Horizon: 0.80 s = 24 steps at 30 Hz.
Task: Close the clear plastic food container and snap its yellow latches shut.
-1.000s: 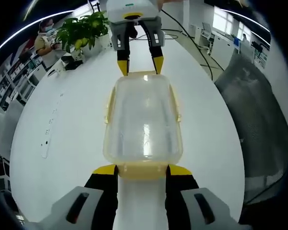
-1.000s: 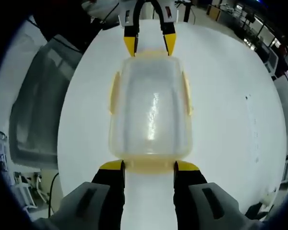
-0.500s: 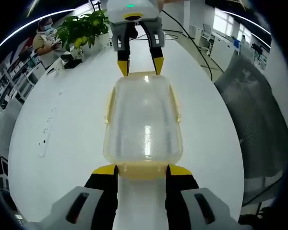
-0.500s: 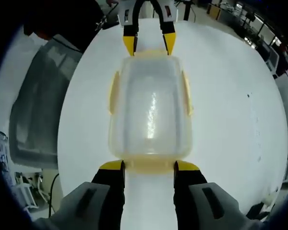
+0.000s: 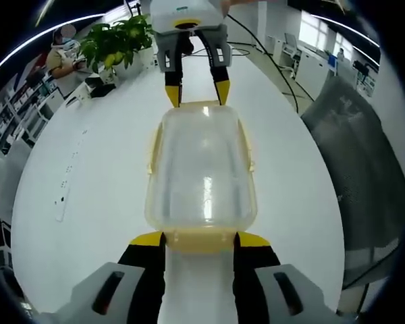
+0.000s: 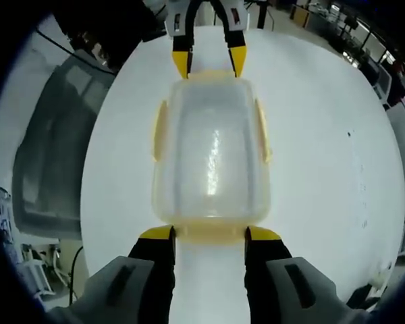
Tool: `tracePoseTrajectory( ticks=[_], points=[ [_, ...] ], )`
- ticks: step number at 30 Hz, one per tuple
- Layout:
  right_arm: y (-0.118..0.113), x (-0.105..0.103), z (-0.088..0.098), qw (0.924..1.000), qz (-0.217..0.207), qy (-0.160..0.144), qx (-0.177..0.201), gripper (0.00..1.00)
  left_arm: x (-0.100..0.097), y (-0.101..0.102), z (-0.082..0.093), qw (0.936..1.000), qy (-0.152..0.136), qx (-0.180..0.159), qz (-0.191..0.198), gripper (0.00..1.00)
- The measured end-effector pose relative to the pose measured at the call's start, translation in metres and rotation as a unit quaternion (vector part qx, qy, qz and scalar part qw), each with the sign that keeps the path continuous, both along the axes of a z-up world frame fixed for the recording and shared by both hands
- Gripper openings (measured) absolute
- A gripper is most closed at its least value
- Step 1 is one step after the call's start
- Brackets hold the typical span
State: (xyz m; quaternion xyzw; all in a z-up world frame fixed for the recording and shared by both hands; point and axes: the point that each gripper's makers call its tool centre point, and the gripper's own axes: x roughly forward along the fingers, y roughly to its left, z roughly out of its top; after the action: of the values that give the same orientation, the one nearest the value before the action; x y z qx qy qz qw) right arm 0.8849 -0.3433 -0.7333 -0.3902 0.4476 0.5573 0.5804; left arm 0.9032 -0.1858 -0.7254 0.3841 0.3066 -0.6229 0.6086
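Note:
A clear plastic container [image 5: 201, 169] with its lid on lies lengthwise on the white table [image 5: 88, 175]. Yellow latches run along its long sides [image 5: 152, 150] and its short ends [image 5: 201, 239]. My left gripper [image 5: 201, 251] stands open at the near end, its yellow tips flanking that end latch. At the far end, my right gripper [image 5: 197, 94] is open too, tips against the rim. The right gripper view mirrors this: the container [image 6: 210, 155], side latches [image 6: 160, 131], my right gripper [image 6: 210, 246] near, my left gripper [image 6: 209, 64] far.
A potted plant [image 5: 118, 40] and a seated person [image 5: 61, 57] are at the table's far left end. A grey mesh chair [image 5: 361, 155] stands by the table's edge, also the chair [image 6: 50, 155]. Cables [image 5: 256, 50] trail across the far end.

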Motion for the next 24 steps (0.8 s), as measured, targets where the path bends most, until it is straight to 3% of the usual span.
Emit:
tracePoseTrajectory(
  ticks=[5,9,12,24],
  points=[
    [-0.003,0.0,-0.002,0.9999,-0.013,0.006,-0.001,0.39,-0.002,0.001,-0.001,0.9999,-0.006,0.002,-0.01,0.34],
    [-0.006,-0.001,0.0,0.9995,-0.031,0.01,0.0,0.48,-0.004,0.003,-0.001,0.9999,-0.005,0.005,-0.011,0.39],
    [-0.008,-0.003,0.005,0.9992,-0.037,0.013,0.004,0.42,-0.005,0.003,0.002,0.9999,-0.005,0.005,-0.012,0.39],
    [-0.011,-0.008,0.018,0.9987,-0.051,0.005,0.009,0.39,-0.004,0.002,0.015,0.9999,-0.013,0.003,-0.01,0.36]
  ],
)
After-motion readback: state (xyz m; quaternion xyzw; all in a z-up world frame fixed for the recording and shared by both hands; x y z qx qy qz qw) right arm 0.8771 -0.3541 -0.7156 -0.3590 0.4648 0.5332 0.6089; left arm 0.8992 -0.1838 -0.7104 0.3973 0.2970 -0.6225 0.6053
